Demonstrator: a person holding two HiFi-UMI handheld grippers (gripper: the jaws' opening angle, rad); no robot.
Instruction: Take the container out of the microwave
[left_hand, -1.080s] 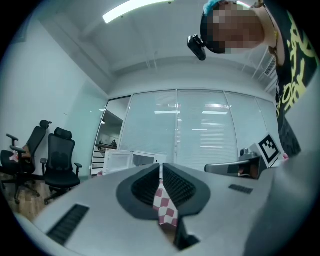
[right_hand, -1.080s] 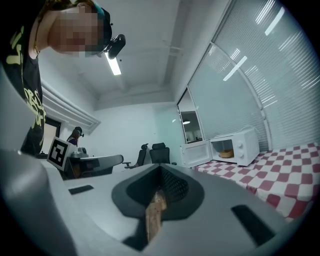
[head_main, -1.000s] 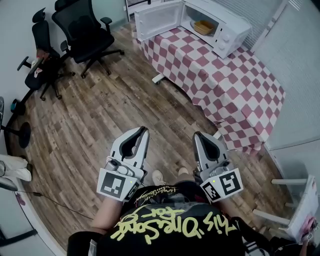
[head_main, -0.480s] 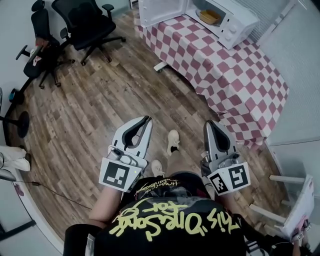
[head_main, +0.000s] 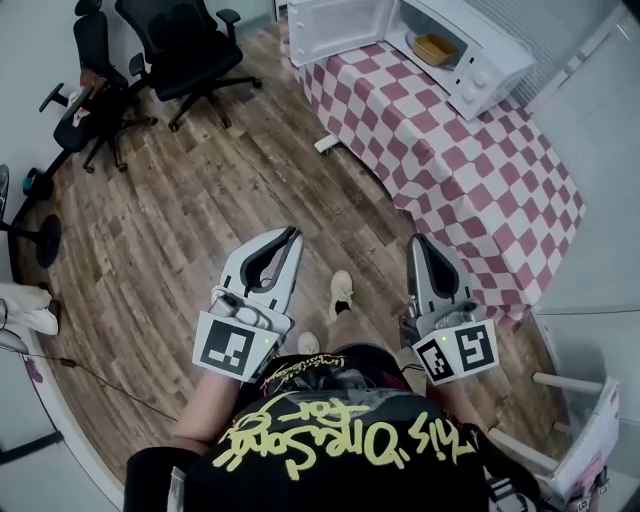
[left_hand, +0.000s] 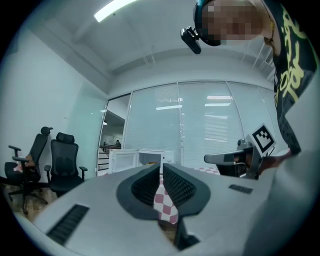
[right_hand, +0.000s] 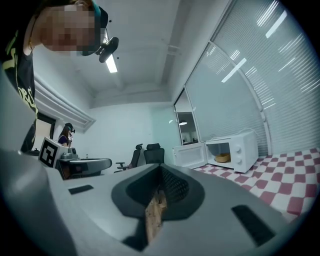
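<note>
1. Container (head_main: 436, 47): a shallow, yellowish-tan bowl or basket, sitting inside the open cavity of the microwave (head_main: 487, 62). It is too small here to tell its material.
2. Microwave: white, with its door (head_main: 338, 27) swung wide. It stands at the far end of the tabletop (head_main: 480, 180), which is draped in a red-and-white checked cloth.
3. Left claw (head_main: 293, 236) and right claw (head_main: 418, 243): both closed, jaws together, gripping nothing. They are held level over the wooden floor (head_main: 200, 230), well apart from the tabletop.
4. Step in hand, as judged: the approach, with no reach begun.
5. Next move calls for closing on the tabletop's far end, opening a claw, and entering the cavity level to take the container's rim.
</note>
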